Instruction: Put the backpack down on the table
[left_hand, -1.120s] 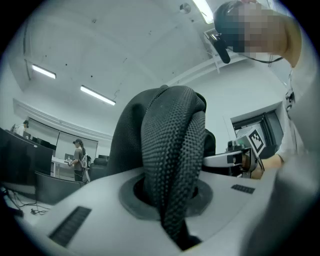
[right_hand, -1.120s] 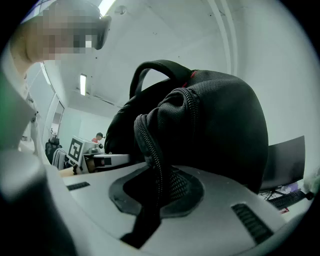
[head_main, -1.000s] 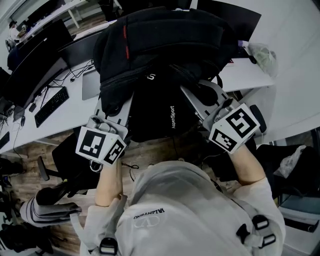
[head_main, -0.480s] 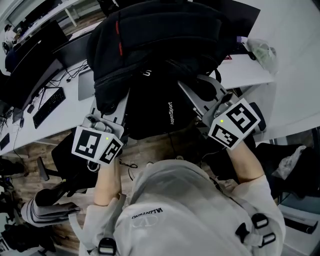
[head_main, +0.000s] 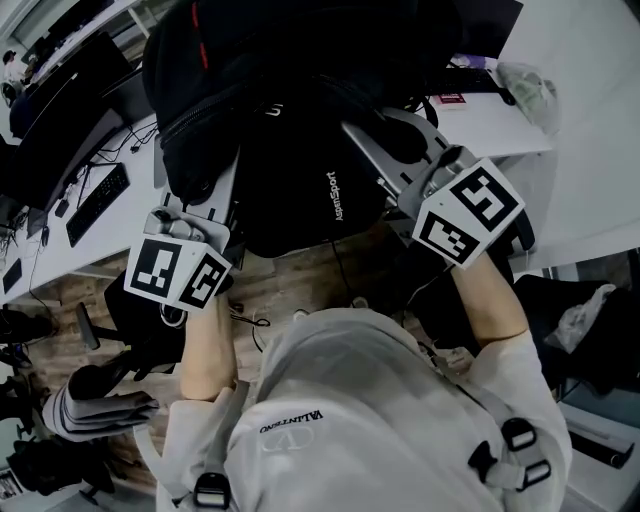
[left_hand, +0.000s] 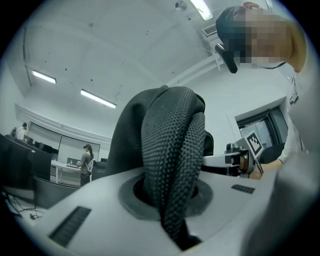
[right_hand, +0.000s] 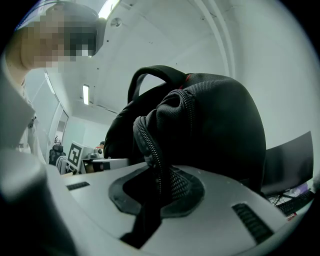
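The big black fabric backpack (head_main: 300, 110) is in the air in front of the person, carried between both tools. Its upper part is over the near edge of the white table (head_main: 500, 135), and its lower part hangs above the wooden floor, so it does not rest on anything.

The left gripper (head_main: 222, 195) has its jaws closed on a padded black mesh strap (left_hand: 172, 150). The right gripper (head_main: 368, 128) has its jaws closed on a fold of the bag with a zipper line (right_hand: 150, 145).

I think the danger is in these two holds. Both pinch only soft, thin parts, and the whole weight pulls on them; the fabric could slide out of one pair of jaws, and then the bag would swing to the other side. The hanging bottom could also catch on the near table edge. To the left lies a black keyboard (head_main: 95, 205) with cables, and at the far right a crumpled clear plastic bag (head_main: 525, 85); a careless landing could push them. Set too near the edge, the bag may tip off.
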